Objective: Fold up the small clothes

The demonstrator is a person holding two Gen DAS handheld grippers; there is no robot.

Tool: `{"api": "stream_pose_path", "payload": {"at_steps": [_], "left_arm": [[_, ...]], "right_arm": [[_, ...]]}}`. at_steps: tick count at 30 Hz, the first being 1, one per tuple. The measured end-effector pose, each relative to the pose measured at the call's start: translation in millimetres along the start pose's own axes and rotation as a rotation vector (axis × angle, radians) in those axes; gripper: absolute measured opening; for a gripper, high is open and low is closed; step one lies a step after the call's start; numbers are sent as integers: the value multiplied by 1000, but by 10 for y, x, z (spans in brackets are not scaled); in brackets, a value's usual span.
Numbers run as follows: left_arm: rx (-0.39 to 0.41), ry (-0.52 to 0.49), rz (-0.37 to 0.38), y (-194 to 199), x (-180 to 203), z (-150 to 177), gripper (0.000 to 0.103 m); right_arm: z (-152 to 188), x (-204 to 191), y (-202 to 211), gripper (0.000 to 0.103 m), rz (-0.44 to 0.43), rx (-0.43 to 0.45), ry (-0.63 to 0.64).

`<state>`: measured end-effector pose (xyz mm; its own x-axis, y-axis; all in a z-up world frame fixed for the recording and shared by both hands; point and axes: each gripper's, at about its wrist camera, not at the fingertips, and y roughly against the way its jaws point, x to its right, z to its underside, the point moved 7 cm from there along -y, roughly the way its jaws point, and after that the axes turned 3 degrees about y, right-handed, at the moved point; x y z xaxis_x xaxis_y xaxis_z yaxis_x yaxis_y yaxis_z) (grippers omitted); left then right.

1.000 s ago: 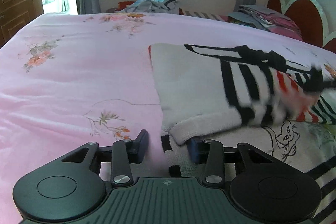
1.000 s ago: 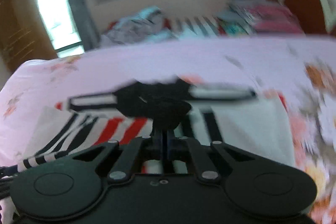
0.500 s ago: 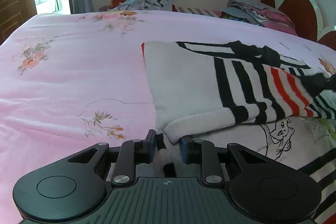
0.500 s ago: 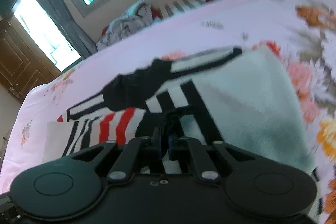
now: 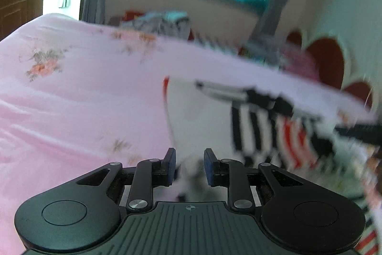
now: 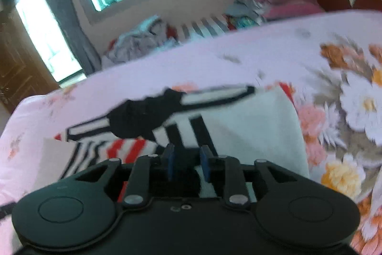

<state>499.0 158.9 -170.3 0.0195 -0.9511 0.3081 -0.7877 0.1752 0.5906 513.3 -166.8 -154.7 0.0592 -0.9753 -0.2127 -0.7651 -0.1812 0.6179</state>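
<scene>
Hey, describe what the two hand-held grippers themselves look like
Both match: the left hand-held gripper and right hand-held gripper are matte black plastic with rounded side lobes, silver pivot screws and blue finger pads. The left body is ribbed. No cables or sleeves show.

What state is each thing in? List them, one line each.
Left tool: jaws parted, white knit fabric between them.
Right tool: jaws parted, over the sweater.
Striped sweater: partly folded, lying on the bed.
Pink floral bedsheet: spread out, lightly wrinkled.
Clothes pile: unfolded, heaped past the bed.
</scene>
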Motion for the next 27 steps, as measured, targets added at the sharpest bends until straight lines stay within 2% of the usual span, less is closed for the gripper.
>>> {"api": "stream_pose_path", "payload": {"at_steps": [1, 3, 4, 5, 6, 8, 11, 14, 16, 18, 19, 21, 22, 24, 25, 27], "left_arm": [[4, 10, 33, -66, 58, -22, 25], [-35, 1, 54, -270, 152, 9, 36], [-80, -18, 50, -423, 195, 71, 52], [-135, -37, 54, -555, 220, 146, 56], [-168, -67, 53, -639, 251, 193, 56], [-162, -121, 37, -665, 327, 110, 56], [-117, -120, 53, -774, 322, -180, 56], [-121, -126, 55, -1088, 256, -471, 56], [-161, -118, 43, -1397, 149, -596, 56], [-165, -112, 19, -1595, 10, -666, 56], [-150, -102, 34, -1639, -20, -693, 56], [-157, -43, 47, -1650, -60, -727, 56], [-161, -37, 43, -1634, -60, -720, 56], [-135, -42, -1, -1522, 24, -741, 56], [-102, -66, 19, -1423, 164, -739, 56], [-84, -127, 57, -1368, 436, -703, 56]], "right_arm": [[0, -39, -38, 23, -9, -6, 14], [54, -91, -181, 22, -20, -51, 24], [100, -98, -262, 21, -11, -82, 32], [174, -76, -367, 17, 23, -139, 49], [240, -39, -457, 15, 59, -193, 59], [181, -6, -418, 16, 43, -171, 34], [-32, -16, -367, 21, 35, -92, 63], [-193, 34, -547, 21, 52, -95, 69], [-284, 124, -721, 21, 80, -109, 72], [-284, 266, -930, 18, 117, -162, 71], [-256, 355, -1013, 13, 150, -186, 68], [-279, 415, -1029, 10, 133, -184, 34], [-292, 372, -1010, 13, 137, -189, 45], [-338, 205, -858, 26, 138, -136, 65], [-357, 93, -793, 34, 110, -102, 67], [-329, -238, -777, 37, 16, -93, 81]]}}
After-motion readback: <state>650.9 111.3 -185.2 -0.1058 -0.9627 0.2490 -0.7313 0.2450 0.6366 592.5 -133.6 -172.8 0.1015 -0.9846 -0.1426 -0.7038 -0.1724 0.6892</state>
